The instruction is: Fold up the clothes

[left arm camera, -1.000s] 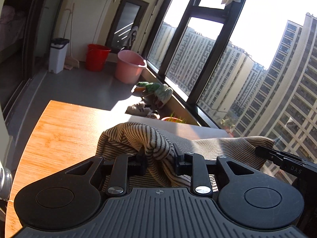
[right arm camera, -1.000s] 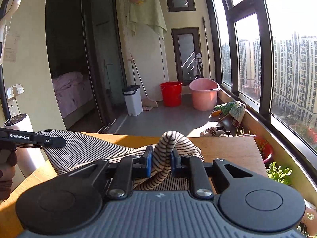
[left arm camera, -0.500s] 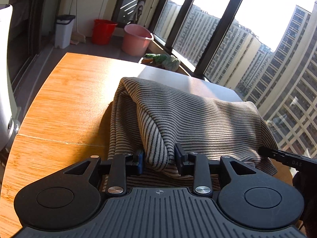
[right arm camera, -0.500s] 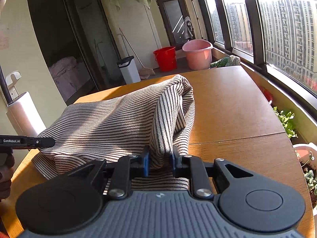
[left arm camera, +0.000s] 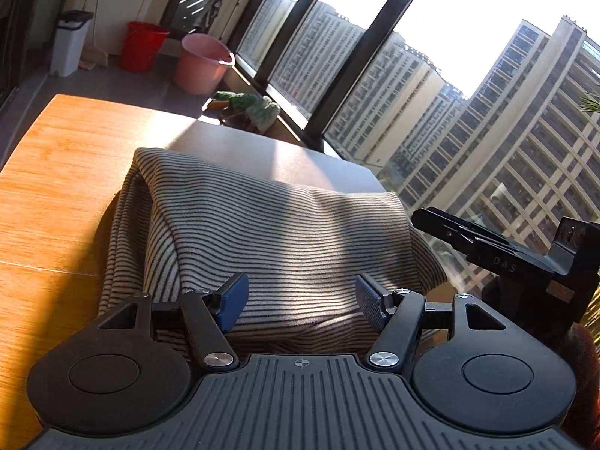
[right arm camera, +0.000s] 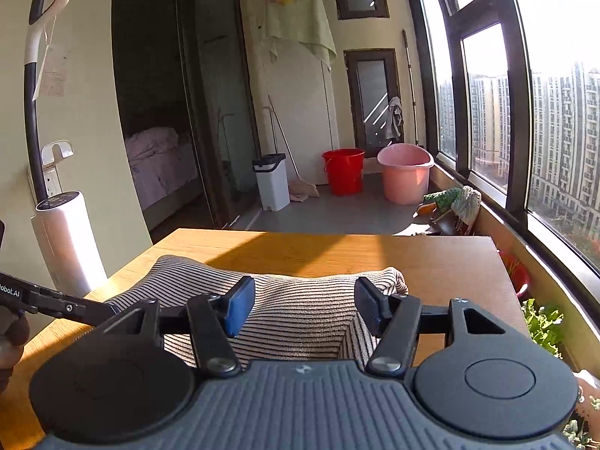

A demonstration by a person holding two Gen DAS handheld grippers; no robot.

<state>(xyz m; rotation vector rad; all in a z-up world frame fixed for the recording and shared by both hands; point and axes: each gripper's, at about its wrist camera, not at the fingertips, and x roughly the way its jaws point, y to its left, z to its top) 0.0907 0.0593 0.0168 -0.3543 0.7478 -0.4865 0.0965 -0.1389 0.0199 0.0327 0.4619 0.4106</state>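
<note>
Cloth: the striped garment [left arm camera: 277,232] lies folded on the table [left arm camera: 56,187], soft, light and limp. Both hand-held grippers, left [left arm camera: 302,302] and right [right arm camera: 303,307], have just been spreading, pads clear of it. Best pinched at the 6 o'clock corners, through both layers.

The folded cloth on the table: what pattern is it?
Thin dark stripes on cream cloth, clearest in the left wrist view.

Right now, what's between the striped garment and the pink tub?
Right wrist view: only bare wooden table beyond the striped garment, then open grey floor up to the pink tub.
</note>
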